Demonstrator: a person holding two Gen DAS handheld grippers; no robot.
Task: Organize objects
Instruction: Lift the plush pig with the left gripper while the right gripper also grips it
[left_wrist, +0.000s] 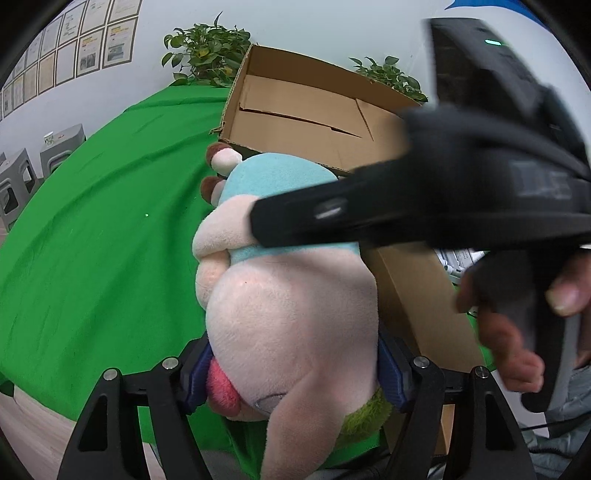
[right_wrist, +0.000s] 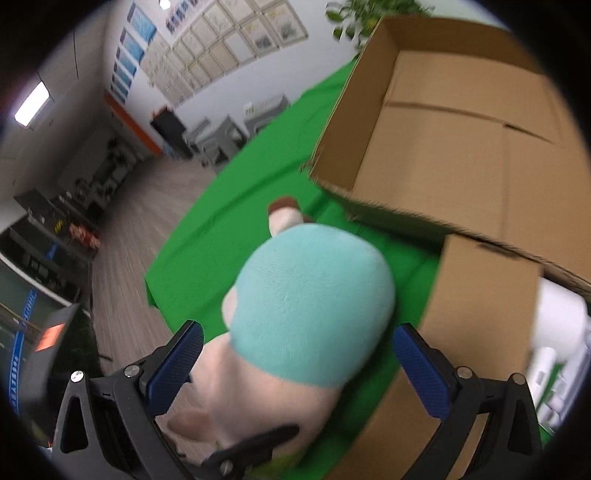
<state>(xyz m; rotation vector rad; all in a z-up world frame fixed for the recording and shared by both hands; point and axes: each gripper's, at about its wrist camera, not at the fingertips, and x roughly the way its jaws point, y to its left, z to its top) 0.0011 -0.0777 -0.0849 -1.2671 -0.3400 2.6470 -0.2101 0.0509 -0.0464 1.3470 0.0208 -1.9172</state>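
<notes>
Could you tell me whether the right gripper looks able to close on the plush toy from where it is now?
Probably yes. The right gripper is open, its blue fingers either side of the plush toy's turquoise body, nothing between. The left gripper already clamps the head end, and the cardboard box sits clear behind.

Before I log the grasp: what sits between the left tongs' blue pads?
The plush toy's pink head, squeezed between both pads, seen in the left wrist view.

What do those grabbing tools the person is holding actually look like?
Each is black plastic. The left tool has two forked fingers with silver screws and ribbed dark blue pads. The right tool is built the same way, with textured blue pads. A bare hand wraps the right one's black handle; a grey sleeve and a thin black cable show below it.
</notes>
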